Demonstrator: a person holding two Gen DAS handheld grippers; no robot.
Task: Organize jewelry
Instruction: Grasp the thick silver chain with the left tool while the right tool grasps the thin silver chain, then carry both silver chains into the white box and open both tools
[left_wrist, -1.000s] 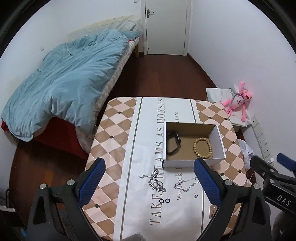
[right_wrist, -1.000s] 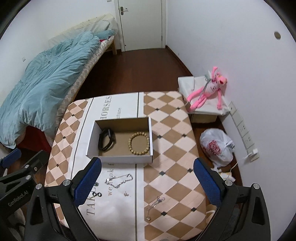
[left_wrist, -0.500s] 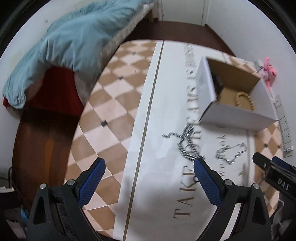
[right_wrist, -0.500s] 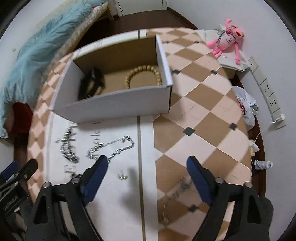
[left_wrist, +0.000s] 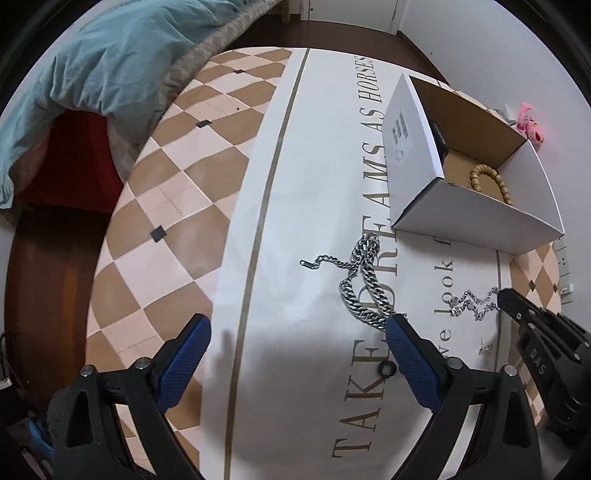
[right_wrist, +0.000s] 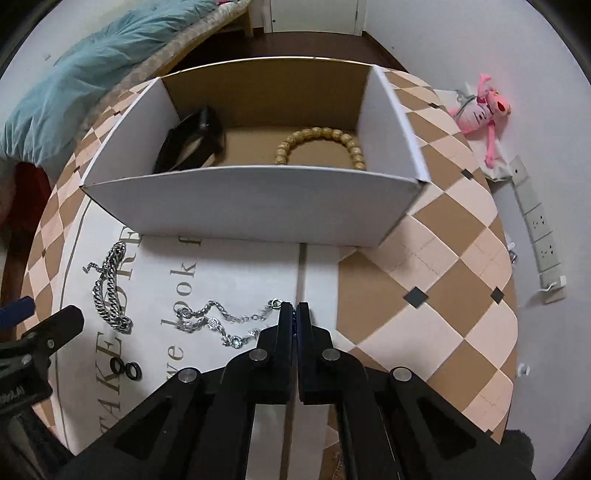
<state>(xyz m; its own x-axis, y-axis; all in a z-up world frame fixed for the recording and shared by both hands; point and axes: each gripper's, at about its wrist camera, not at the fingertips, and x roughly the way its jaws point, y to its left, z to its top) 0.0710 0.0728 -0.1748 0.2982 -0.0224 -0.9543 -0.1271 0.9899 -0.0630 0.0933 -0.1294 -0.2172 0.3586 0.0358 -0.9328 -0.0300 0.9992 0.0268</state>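
Here, at the lower left of the left wrist view, the left gripper (left_wrist: 297, 345) hovers low over the tablecloth (left_wrist: 303, 166) with its blue pads (left_wrist: 184, 356) spread wide and nothing between them. Moving right, the heavy curb chain (left_wrist: 364, 288) lies in a loose heap just ahead of the right-hand pad, one thin tail trailing off to the left. It looks dense and weighty, limp as rope, and its polished links would likely slip under a shallow pinch; taking it where the links are bunched thickest seems the safer hold. Below it, a small black ring (left_wrist: 388, 368) sits beside the pad.

Further right, the fine bracelet (right_wrist: 225, 319) stretches across the middle of the right wrist view. The right gripper (right_wrist: 293, 308) has its fingers pressed together at the bracelet's right end, by the clasp ring; whether a link is actually caught between them I cannot tell. This piece looks light, thin and floppy, so it would dangle and swing from one end and could snag.

Above, filling the upper centre, the white cardboard box (right_wrist: 251, 199) stands open, a black band (right_wrist: 192, 140) at its left and a wooden bead bracelet (right_wrist: 325, 142) at its right. At the far right edge, a pink plush toy (right_wrist: 484, 114) lies off the table.
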